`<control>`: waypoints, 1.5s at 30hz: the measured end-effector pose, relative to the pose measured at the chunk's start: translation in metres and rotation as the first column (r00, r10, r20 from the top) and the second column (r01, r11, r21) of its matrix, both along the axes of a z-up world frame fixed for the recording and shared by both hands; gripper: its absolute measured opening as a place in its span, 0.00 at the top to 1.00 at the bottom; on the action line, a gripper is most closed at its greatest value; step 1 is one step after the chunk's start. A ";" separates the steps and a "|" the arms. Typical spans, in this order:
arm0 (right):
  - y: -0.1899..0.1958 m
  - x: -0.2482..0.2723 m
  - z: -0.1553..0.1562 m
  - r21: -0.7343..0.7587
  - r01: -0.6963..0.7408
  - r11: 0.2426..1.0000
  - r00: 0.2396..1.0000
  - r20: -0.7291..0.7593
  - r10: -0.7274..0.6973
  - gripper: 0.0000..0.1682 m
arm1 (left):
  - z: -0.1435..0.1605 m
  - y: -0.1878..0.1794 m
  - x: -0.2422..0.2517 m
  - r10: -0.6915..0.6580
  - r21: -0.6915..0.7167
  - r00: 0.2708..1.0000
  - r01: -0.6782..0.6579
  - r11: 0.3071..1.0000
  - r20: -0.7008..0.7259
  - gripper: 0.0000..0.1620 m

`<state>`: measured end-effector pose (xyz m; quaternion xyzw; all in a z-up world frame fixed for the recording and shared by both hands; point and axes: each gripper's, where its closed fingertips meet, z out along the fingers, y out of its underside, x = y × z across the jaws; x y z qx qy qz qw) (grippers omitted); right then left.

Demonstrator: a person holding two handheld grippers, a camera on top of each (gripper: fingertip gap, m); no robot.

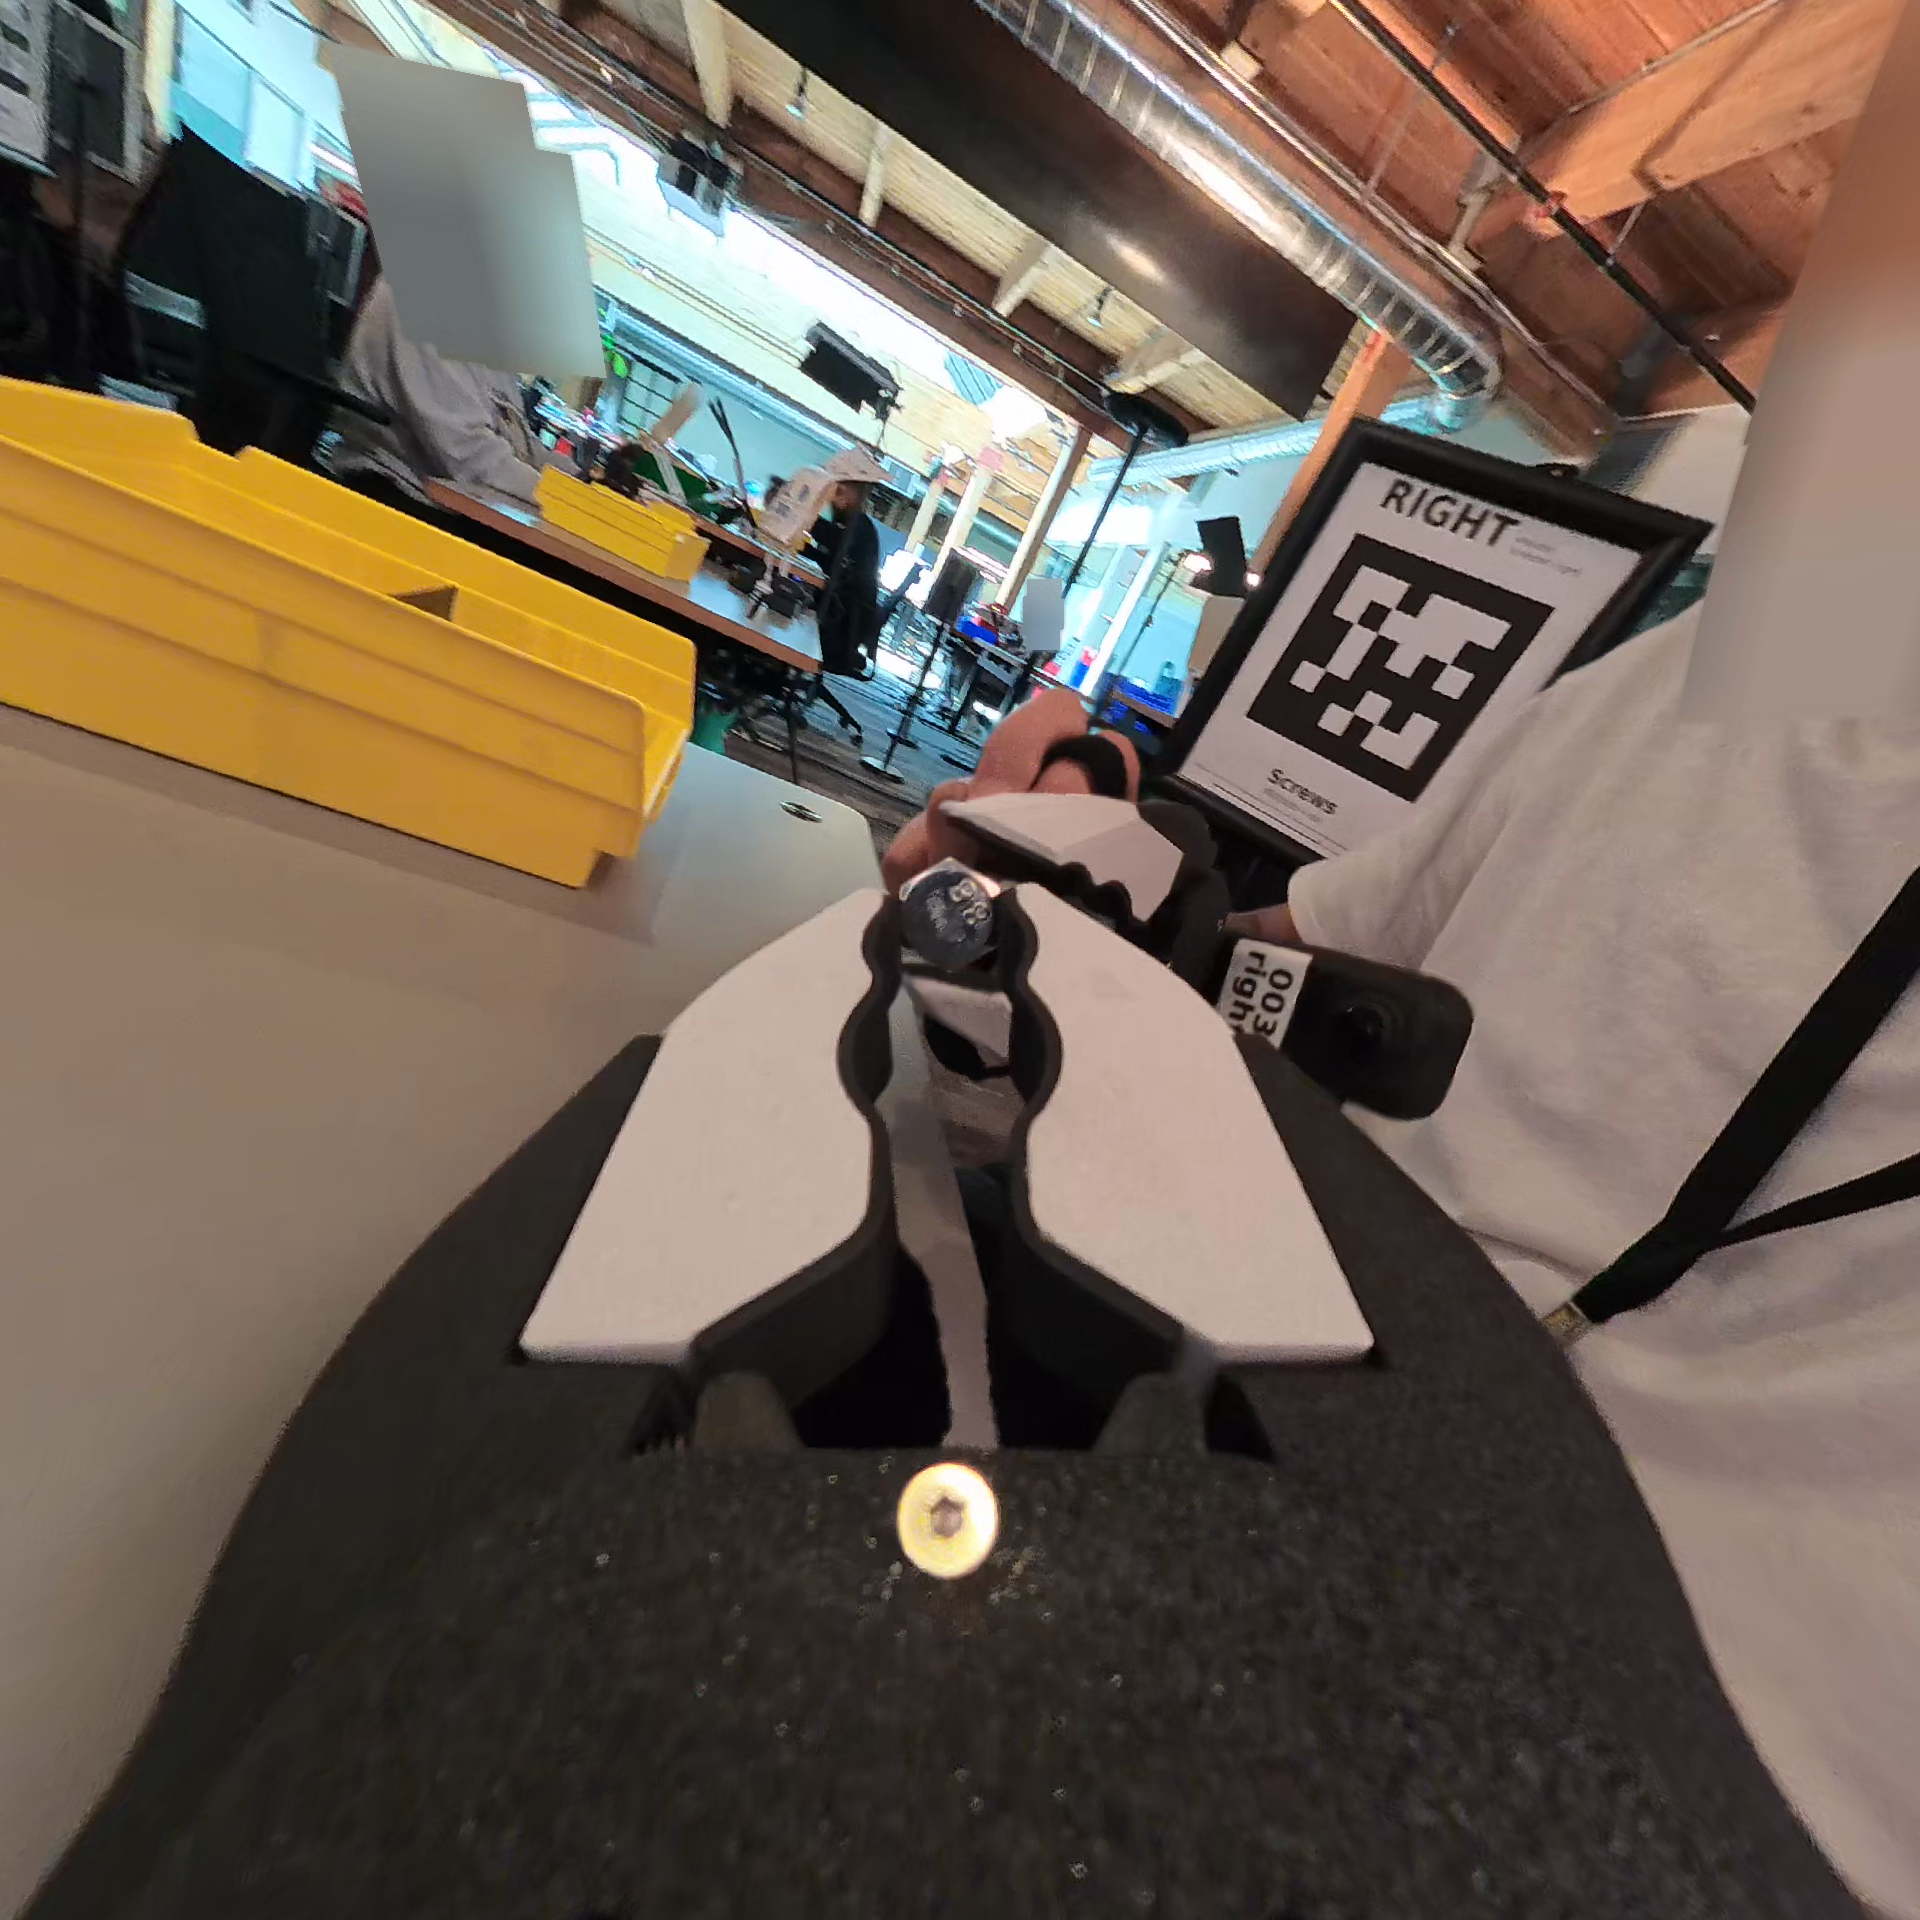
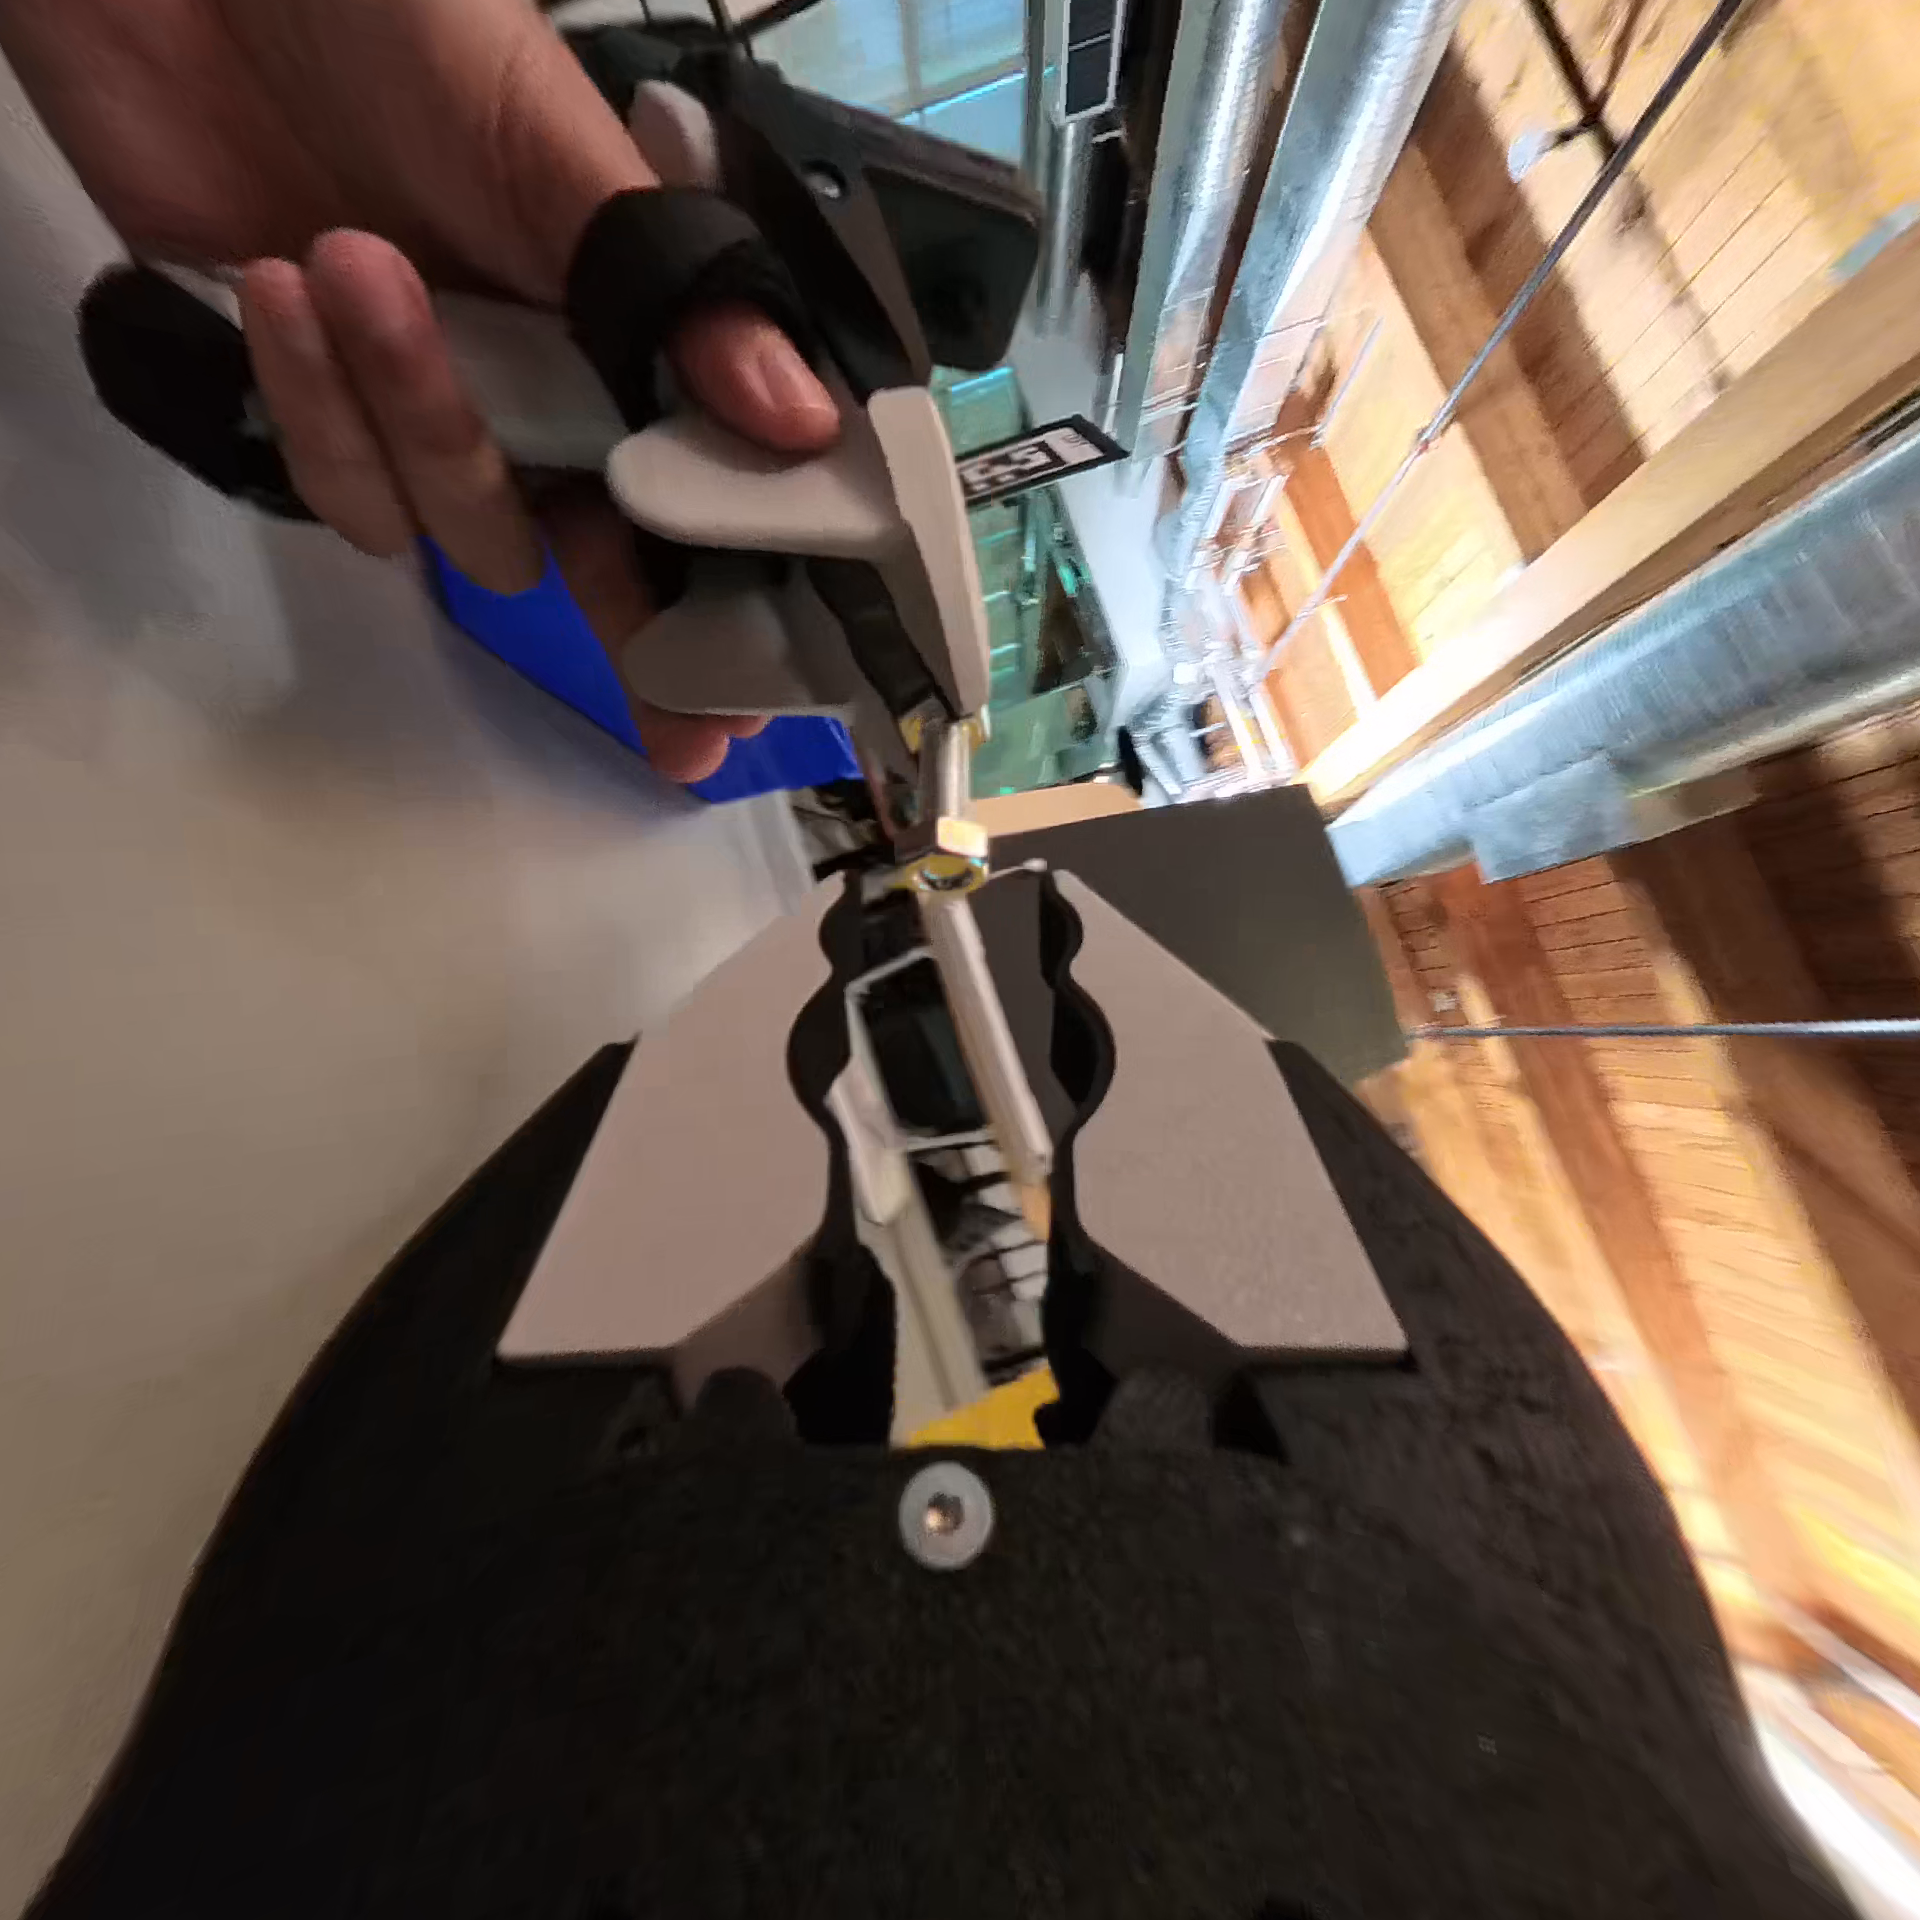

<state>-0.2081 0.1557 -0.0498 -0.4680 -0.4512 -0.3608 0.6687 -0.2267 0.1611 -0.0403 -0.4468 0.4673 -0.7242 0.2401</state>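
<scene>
My left gripper [image 1: 948,925] is shut on the head of a silver hex bolt [image 1: 945,916], held above the pale table [image 1: 260,1039]. In the right wrist view the left gripper [image 2: 925,717], in a person's hand [image 2: 416,312], holds the bolt [image 2: 951,774] with its shank pointing at my right gripper [image 2: 943,878]. The right gripper is shut on a small silver hex nut [image 2: 943,871]. The nut sits at the end of the bolt's shank, touching or nearly so. In the left wrist view the right gripper's fingers [image 1: 1060,836] meet the bolt from the far side.
Stacked yellow bins [image 1: 312,665] stand on the table at the left. A black-framed sign with a square marker [image 1: 1403,644] stands behind the grippers. A person in a white shirt [image 1: 1610,935] fills the right side. A blue object [image 2: 540,634] lies behind the hand. Only a small space, under 4 cm, lies between the two pairs of fingers.
</scene>
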 end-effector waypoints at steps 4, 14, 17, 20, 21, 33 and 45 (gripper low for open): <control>0.013 0.003 -0.002 -0.211 -0.153 0.966 0.931 -0.358 0.069 0.75 | 0.006 0.018 -0.013 0.143 0.063 0.988 -0.146 0.987 0.053 0.89; 0.002 -0.022 -0.010 0.006 -1.000 -0.005 -0.002 -0.849 -0.528 0.74 | 0.001 0.009 -0.025 0.212 0.280 0.974 -0.224 0.933 0.074 0.89; -0.004 -0.024 -0.018 0.050 -0.994 -0.098 0.019 -0.793 -0.608 0.72 | -0.001 0.004 -0.023 0.202 0.323 0.976 -0.217 0.921 0.079 0.89; -0.006 -0.026 -0.013 0.175 -0.977 -0.125 -0.044 -0.732 -0.680 0.72 | -0.005 -0.005 -0.016 0.163 0.361 0.984 -0.180 0.915 0.076 0.89; -0.007 -0.024 -0.012 0.217 -0.967 -0.131 -0.065 -0.709 -0.702 0.73 | -0.006 -0.007 -0.014 0.149 0.375 0.986 -0.166 0.912 0.074 0.89; -0.018 0.012 -0.013 -0.170 -0.952 0.255 0.068 -0.929 -0.363 0.90 | -0.008 -0.019 0.023 -0.033 0.286 0.999 0.023 0.958 0.031 0.89; -0.029 0.039 -0.008 -0.078 0.130 0.988 0.991 -0.017 -0.131 0.90 | -0.009 -0.029 0.043 -0.208 0.054 0.977 0.211 0.976 -0.055 0.89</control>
